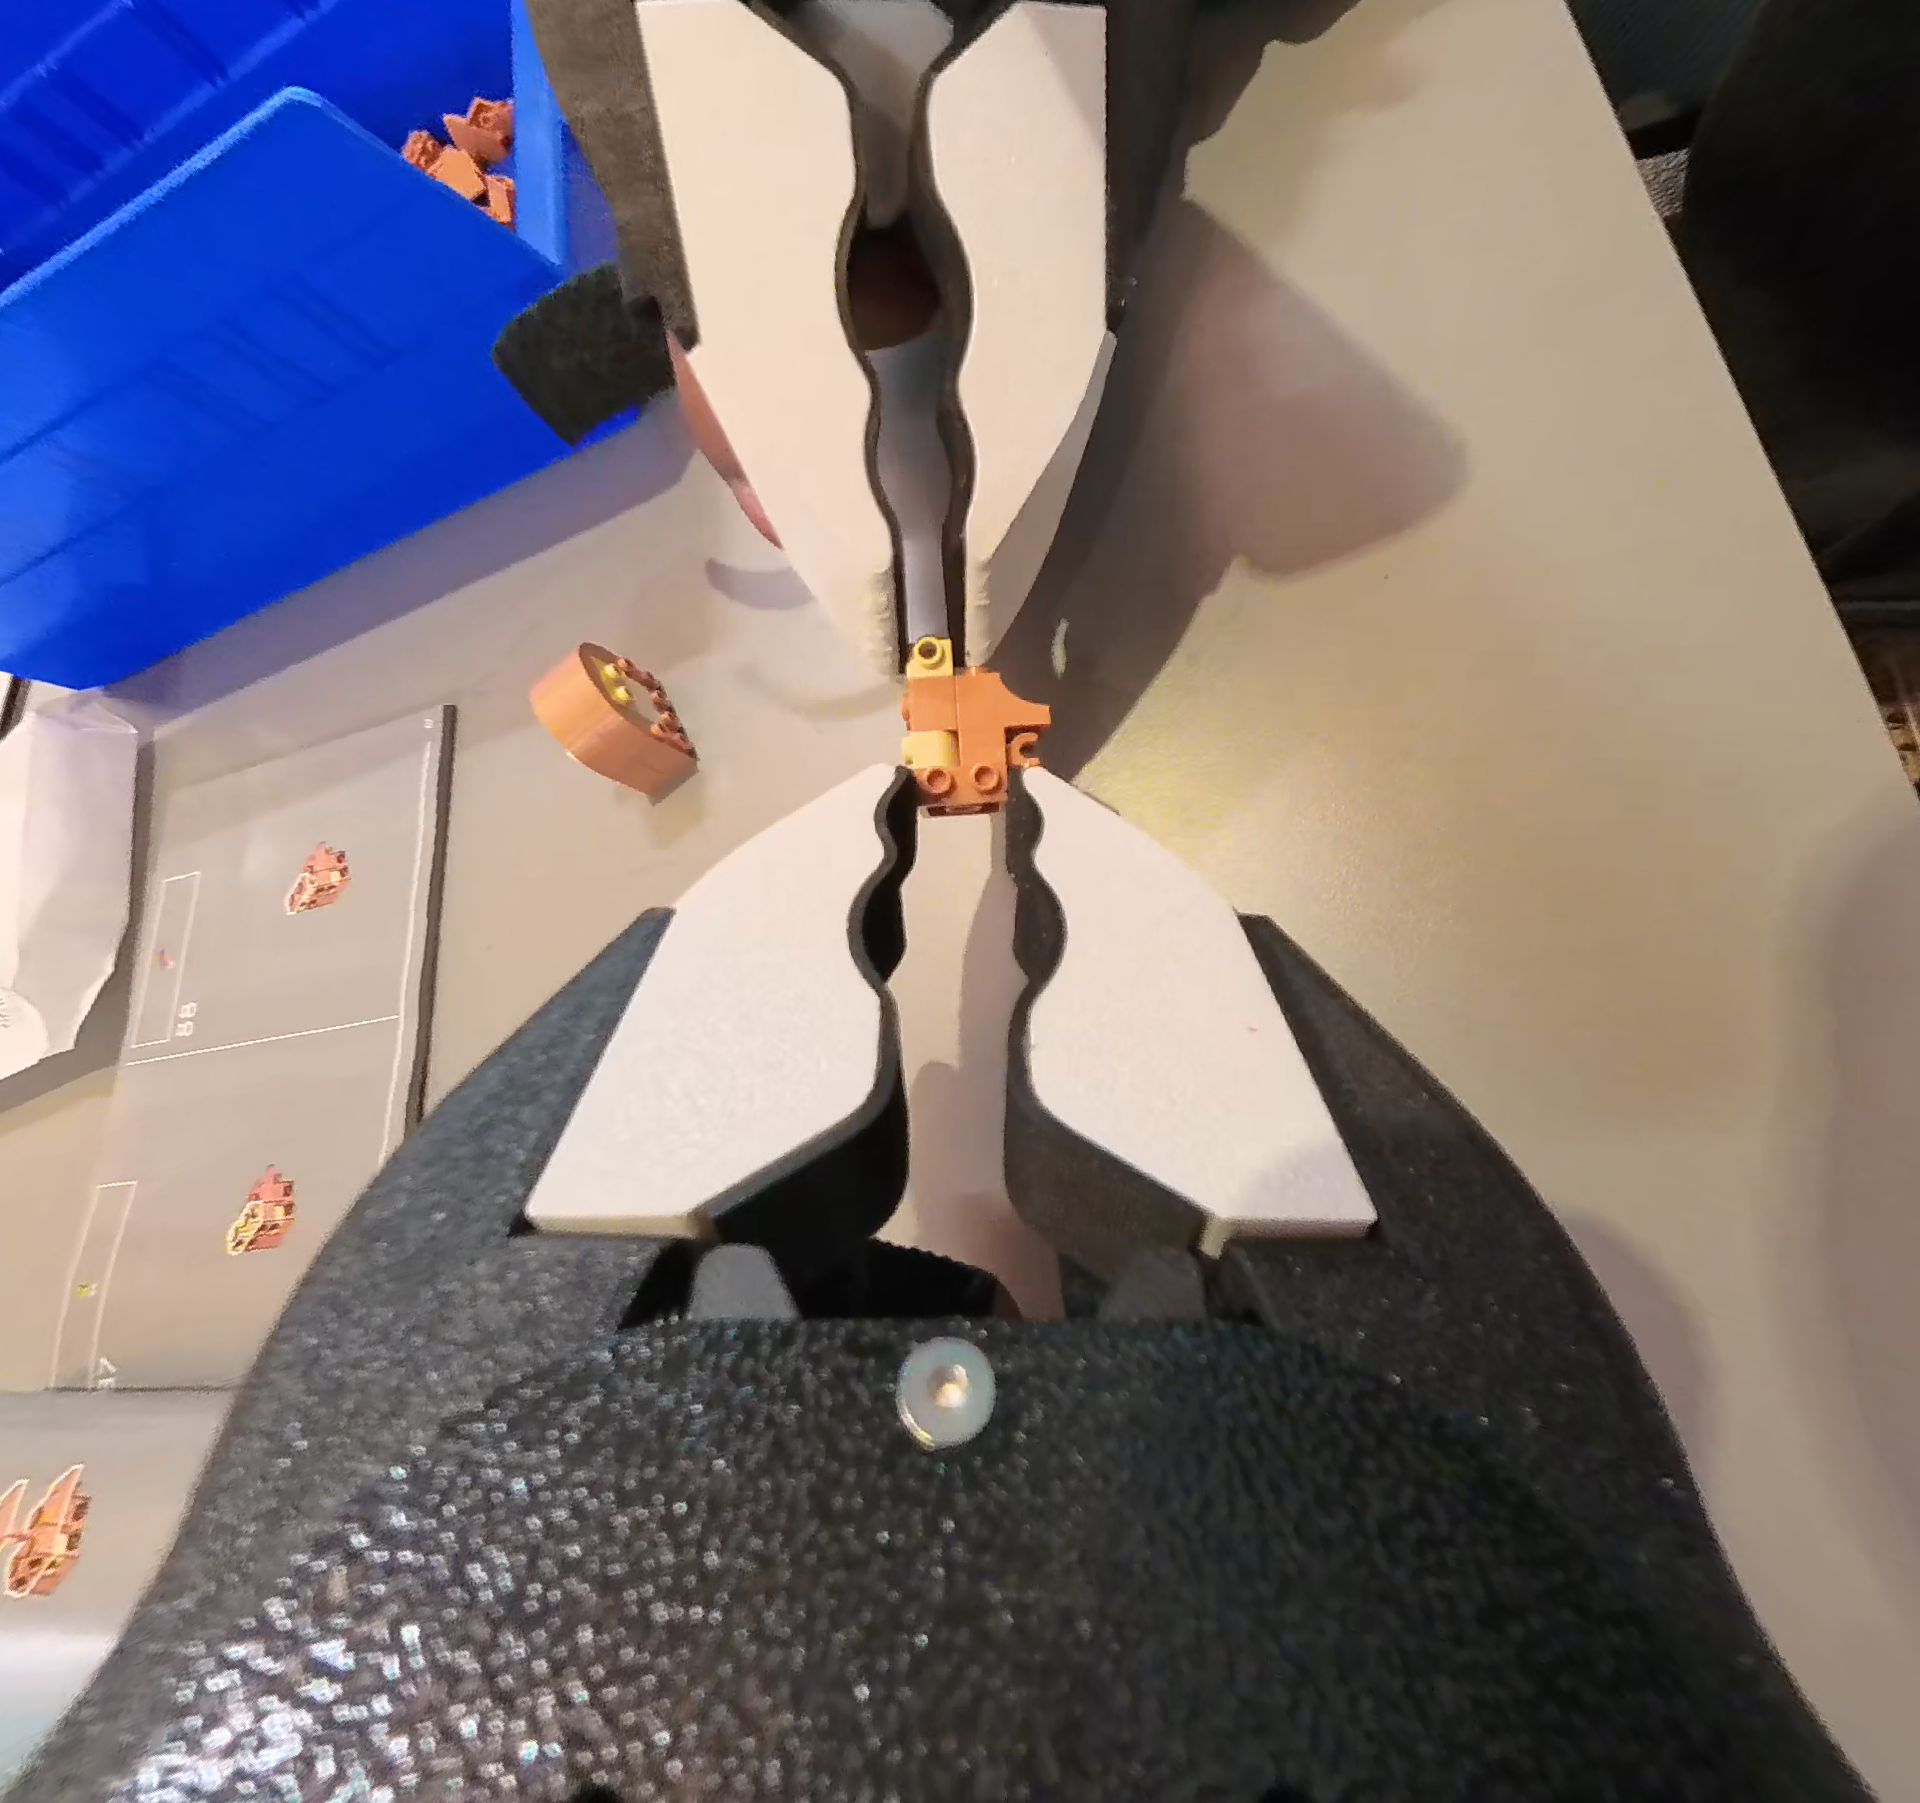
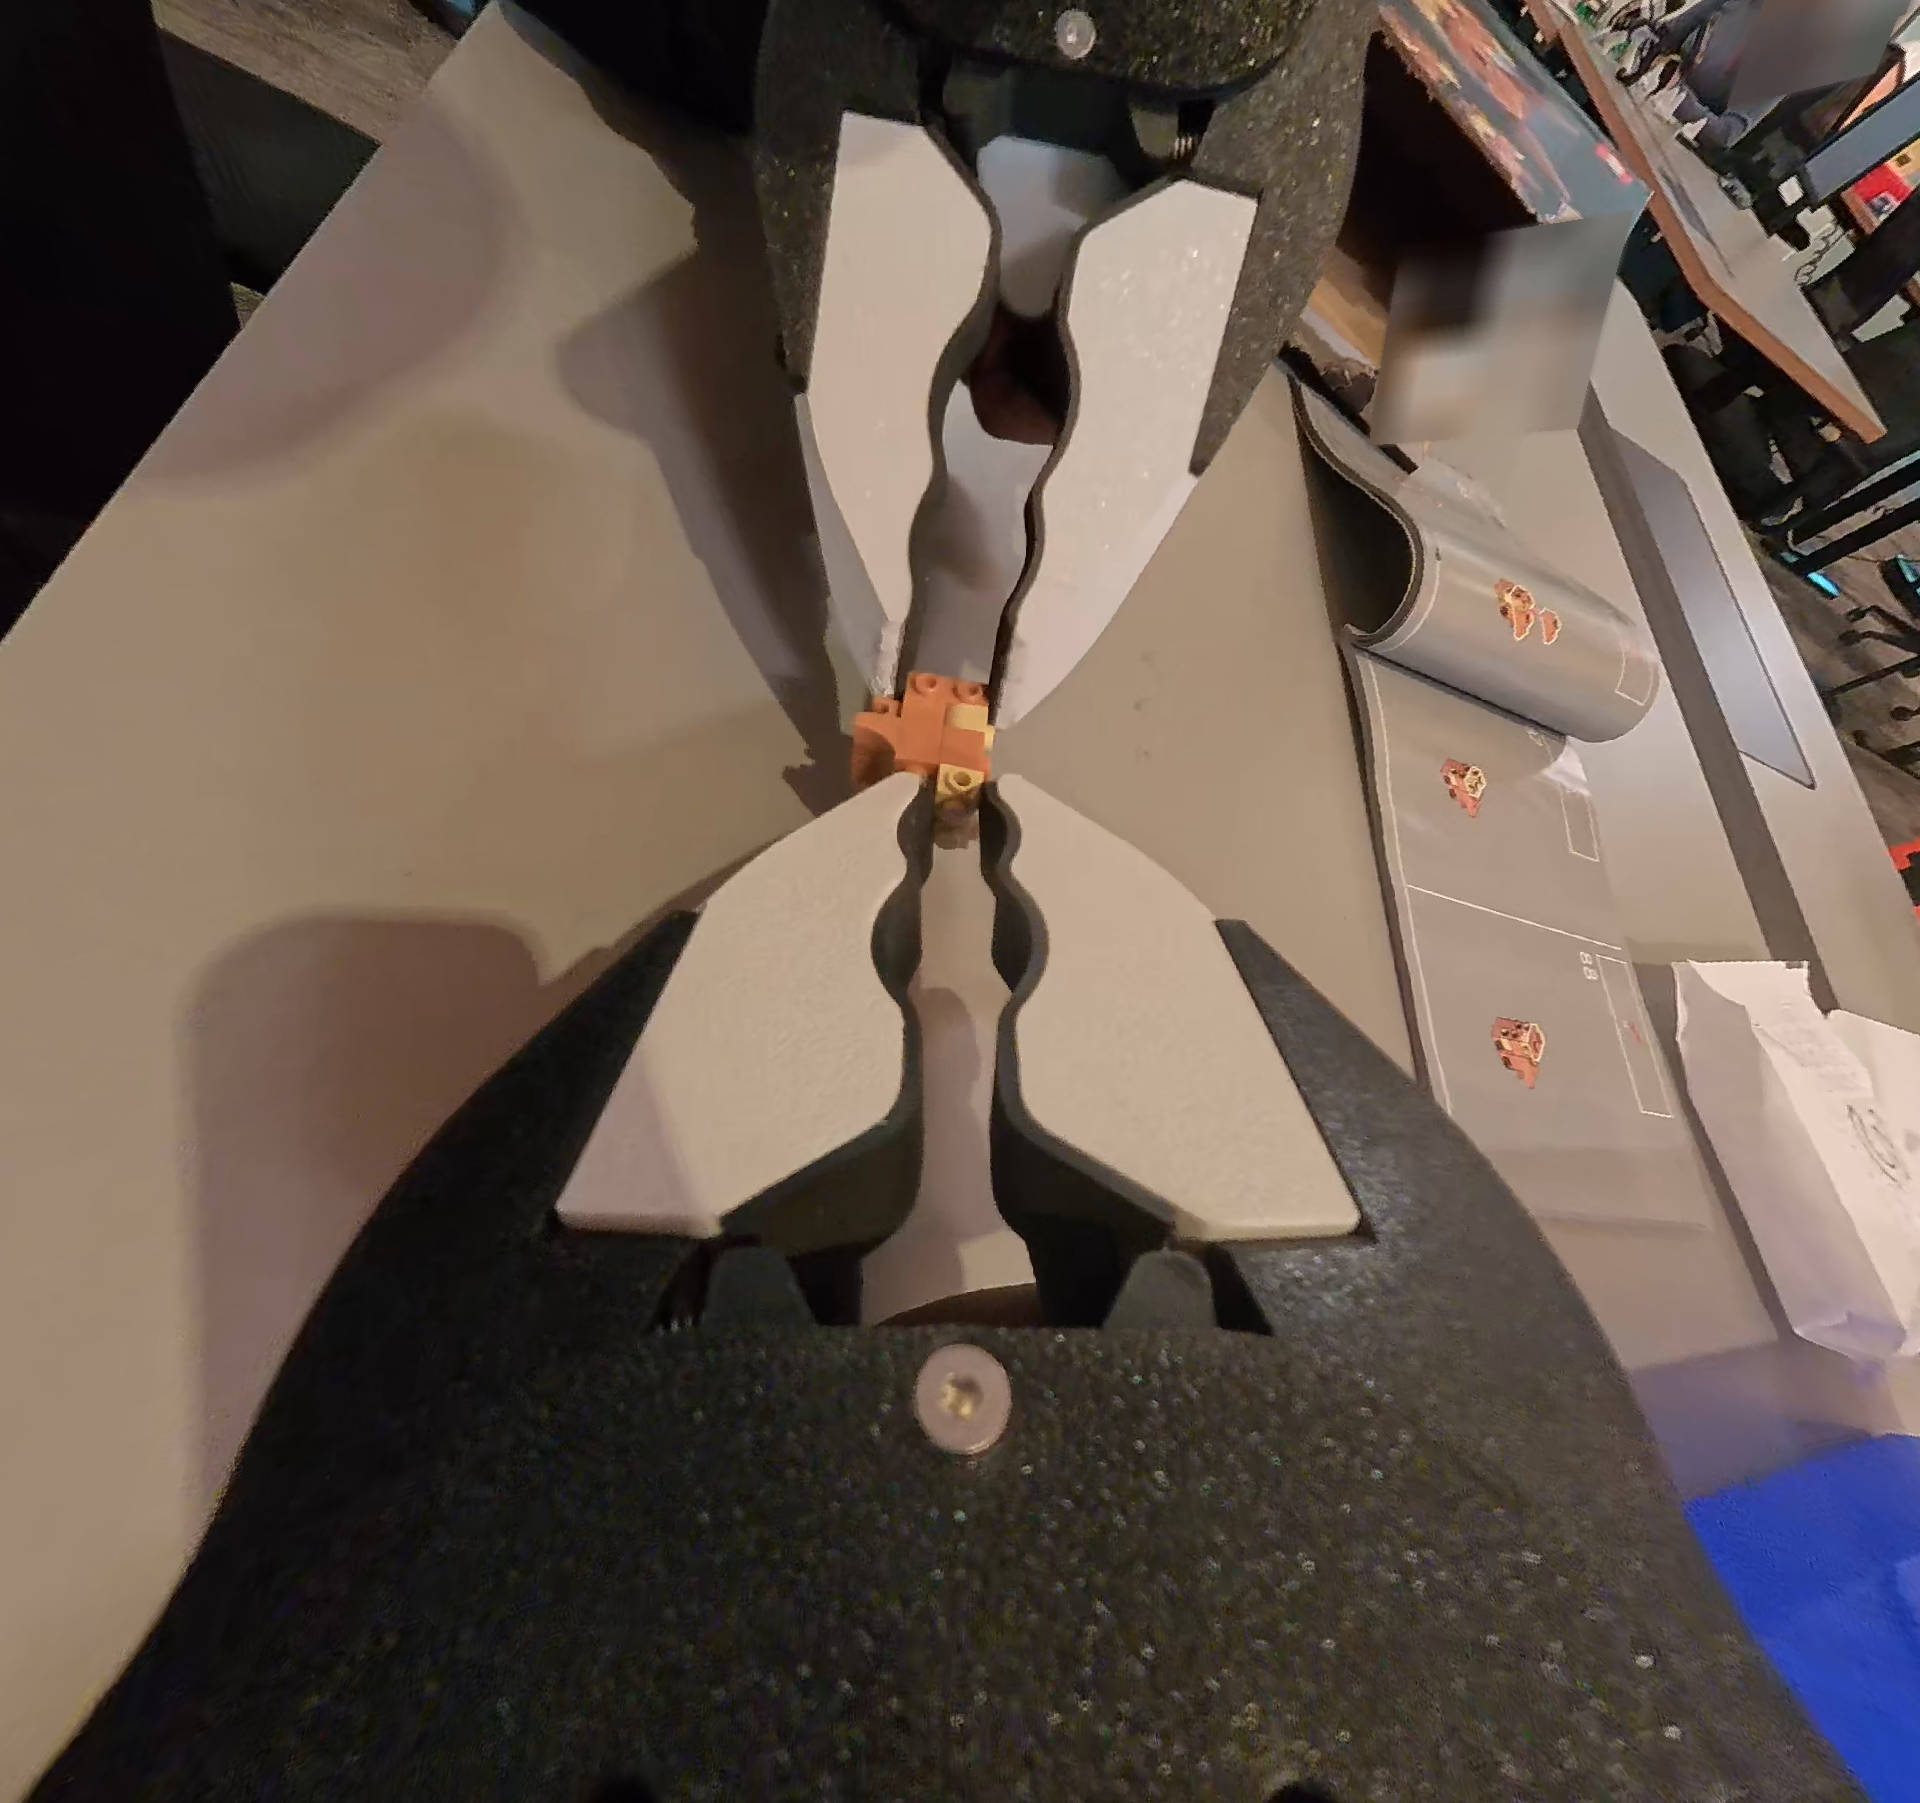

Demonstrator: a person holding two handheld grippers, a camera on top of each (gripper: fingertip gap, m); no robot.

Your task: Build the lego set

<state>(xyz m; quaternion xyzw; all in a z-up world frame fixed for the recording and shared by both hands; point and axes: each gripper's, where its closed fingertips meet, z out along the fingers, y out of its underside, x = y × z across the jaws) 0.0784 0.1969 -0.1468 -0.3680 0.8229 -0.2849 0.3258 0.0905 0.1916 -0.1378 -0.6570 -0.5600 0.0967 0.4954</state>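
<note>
A small orange-brown brick assembly (image 1: 971,725) with pale yellow parts hangs above the grey table (image 1: 1455,818), held between both grippers, which meet tip to tip. My left gripper (image 1: 961,792) is shut on its studded orange-brown end. My right gripper (image 2: 951,803) is shut on a small yellow brick (image 2: 958,783) at the assembly's other end. In the left wrist view the right gripper (image 1: 932,631) comes in from the top, with the yellow brick (image 1: 931,658) at its tips. In the right wrist view the left gripper (image 2: 940,678) comes in from the top onto the assembly (image 2: 909,730).
Blue bins (image 1: 260,351) stand at the left, one holding brown bricks (image 1: 468,158). A round brown brick piece (image 1: 613,725) lies on the table. A grey printed mat (image 2: 1507,922), partly rolled up (image 2: 1507,631), and white paper (image 2: 1818,1130) lie beside it. The table edge (image 1: 1714,403) runs along the right. Both grippers' tips are close together, under 4 cm apart.
</note>
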